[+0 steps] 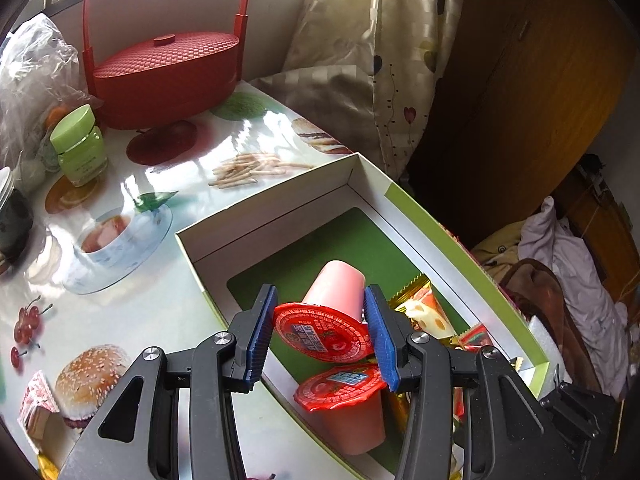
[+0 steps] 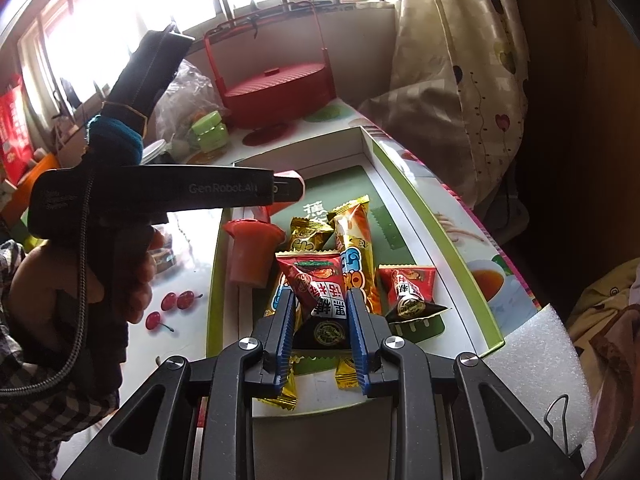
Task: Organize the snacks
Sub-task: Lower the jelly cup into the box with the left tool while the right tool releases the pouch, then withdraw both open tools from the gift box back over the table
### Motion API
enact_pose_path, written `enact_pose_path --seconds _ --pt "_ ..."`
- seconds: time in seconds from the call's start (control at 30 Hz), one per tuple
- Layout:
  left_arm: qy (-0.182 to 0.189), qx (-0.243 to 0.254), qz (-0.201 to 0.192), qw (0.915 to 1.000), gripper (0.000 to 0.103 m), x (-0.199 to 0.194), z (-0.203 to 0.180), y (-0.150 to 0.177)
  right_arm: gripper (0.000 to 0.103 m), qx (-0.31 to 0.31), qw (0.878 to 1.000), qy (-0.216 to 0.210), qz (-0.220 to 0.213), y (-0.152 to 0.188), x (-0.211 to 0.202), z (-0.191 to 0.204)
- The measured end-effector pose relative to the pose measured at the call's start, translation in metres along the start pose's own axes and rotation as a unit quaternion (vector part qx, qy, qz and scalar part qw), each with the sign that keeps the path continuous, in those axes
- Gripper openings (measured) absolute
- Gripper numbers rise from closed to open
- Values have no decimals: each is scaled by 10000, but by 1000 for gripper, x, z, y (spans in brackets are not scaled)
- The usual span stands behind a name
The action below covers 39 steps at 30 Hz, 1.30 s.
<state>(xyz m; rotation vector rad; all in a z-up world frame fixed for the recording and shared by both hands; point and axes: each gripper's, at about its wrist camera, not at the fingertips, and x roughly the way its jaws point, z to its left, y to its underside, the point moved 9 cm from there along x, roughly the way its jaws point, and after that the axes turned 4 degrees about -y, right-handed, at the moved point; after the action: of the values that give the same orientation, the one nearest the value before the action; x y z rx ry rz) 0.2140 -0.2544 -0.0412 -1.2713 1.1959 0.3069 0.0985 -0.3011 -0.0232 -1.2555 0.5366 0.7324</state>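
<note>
My left gripper [image 1: 322,334] is shut on a pink jelly cup [image 1: 336,292] with a red foil lid, holding it tilted above the open box [image 1: 264,200], which has white walls and a green floor. A second jelly cup [image 1: 344,412] lies in the box just below it, also visible in the right wrist view [image 2: 252,252]. My right gripper [image 2: 321,320] is shut on a red-and-black triangular packet [image 2: 320,296] over the near end of the box [image 2: 472,280]. In the box lie another red packet [image 2: 408,292], a long orange packet [image 2: 356,236] and a gold packet [image 2: 308,236].
The box sits on a table covered with food-print oilcloth [image 1: 160,312]. At the back stand a red lidded basket with a tall handle [image 1: 160,72], a green-capped jar [image 1: 80,144] and a plastic bag [image 1: 36,64]. White foam [image 2: 540,340] lies right of the box. A hand [image 2: 132,272] holds the left gripper's handle.
</note>
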Motion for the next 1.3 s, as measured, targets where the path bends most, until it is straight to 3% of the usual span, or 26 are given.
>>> enact_pose_path --seconds 0.63,0.8,1.3 --pt "17 12 -10 10000 46 -3 -3 3 37 -9 10000 42 -18 0 2 3" --pt "-17 20 -132 9999 51 -15 -3 5 42 -7 10000 53 -84 0 -1 4" --pt "-238 126 -503 9984 51 -53 -1 14 50 -66 9993 254 -257 -4 -16 11"
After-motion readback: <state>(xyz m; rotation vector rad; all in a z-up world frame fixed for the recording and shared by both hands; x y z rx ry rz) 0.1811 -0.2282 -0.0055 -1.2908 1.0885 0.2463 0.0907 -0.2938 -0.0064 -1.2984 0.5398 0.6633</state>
